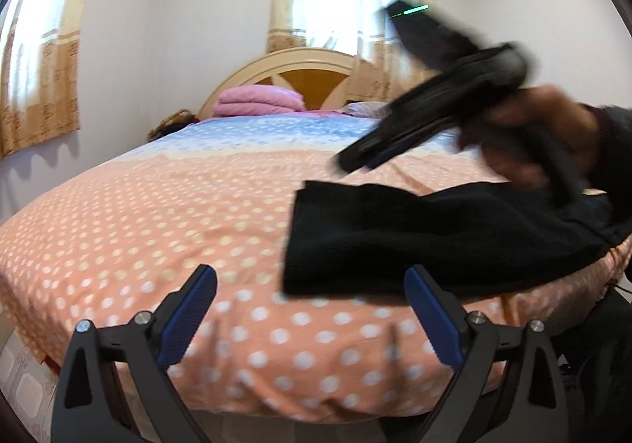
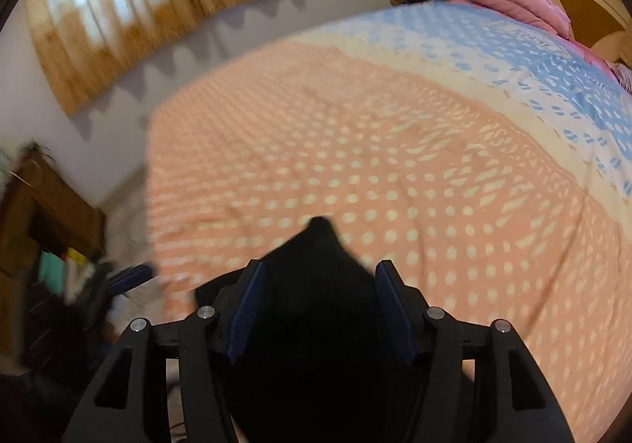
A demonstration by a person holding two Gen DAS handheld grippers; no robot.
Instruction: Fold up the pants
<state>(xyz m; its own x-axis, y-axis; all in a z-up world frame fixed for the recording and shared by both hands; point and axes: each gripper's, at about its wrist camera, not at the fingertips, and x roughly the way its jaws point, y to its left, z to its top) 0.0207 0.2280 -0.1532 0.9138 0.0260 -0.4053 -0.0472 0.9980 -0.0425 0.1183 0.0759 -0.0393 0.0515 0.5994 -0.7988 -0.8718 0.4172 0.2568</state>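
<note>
The black pants (image 1: pixel 434 237) lie in a compact bundle on the bed (image 1: pixel 158 213), near its front edge at about 3 o'clock in the left wrist view. They look already doubled over at least once: the visible patch is a short, thick slab with a straight left edge, not two long legs. How many layers it has, and whether the edges line up, cannot be told from here; the far right end runs under the person's hand (image 1: pixel 525 134) and is hidden.

The left gripper (image 1: pixel 312 308) hangs above the bed's front edge with its jaws wide apart and nothing between them; the nearest corner of the pants sits just beyond its right finger, at about 1 o'clock, not touching.

The right gripper (image 2: pixel 316 304) is above the bundle, pointing steeply down. In its own view its jaws stand apart with black cloth showing between them, a peak of fabric at 12 o'clock, but the pads do not appear to press on it, so I judge it released.

My reading: the main folds are probably made and the pants set down. What may be left is one more fold or a smoothing and squaring of the edges.
</note>
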